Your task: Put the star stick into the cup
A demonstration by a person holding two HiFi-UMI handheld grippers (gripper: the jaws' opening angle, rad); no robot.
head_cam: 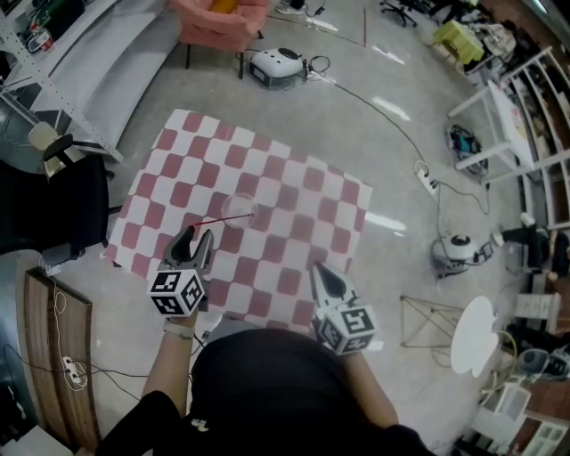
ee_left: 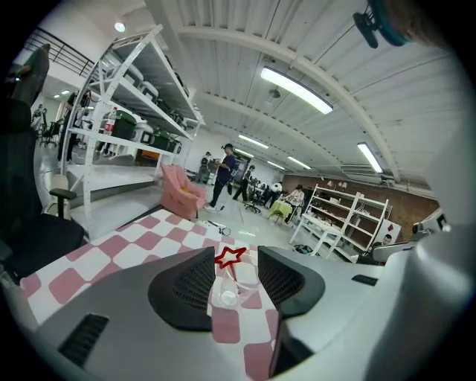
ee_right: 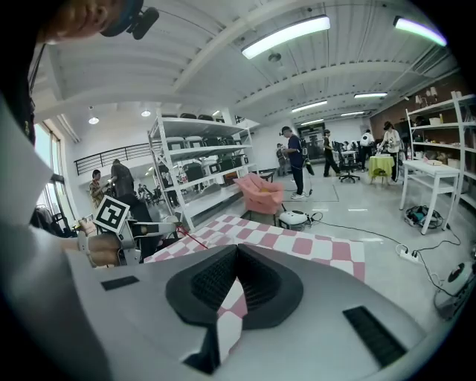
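Your left tongs [head_cam: 198, 239] are wide open, right tongs [head_cam: 319, 270] closed, empty. Star stick [head_cam: 218, 220] looks parked in the cup [head_cam: 239, 207] at 1 o'clock, so back out without snagging it.

I look down on a red-and-white checkered cloth [head_cam: 294, 200] spread flat. Beyond it, on the glossy grey floor [head_cam: 405, 267], stand a pink upholstered armchair [head_cam: 218, 22] and a white rounded machine [head_cam: 278, 67]. A white power strip [head_cam: 427, 181] lies to my right.
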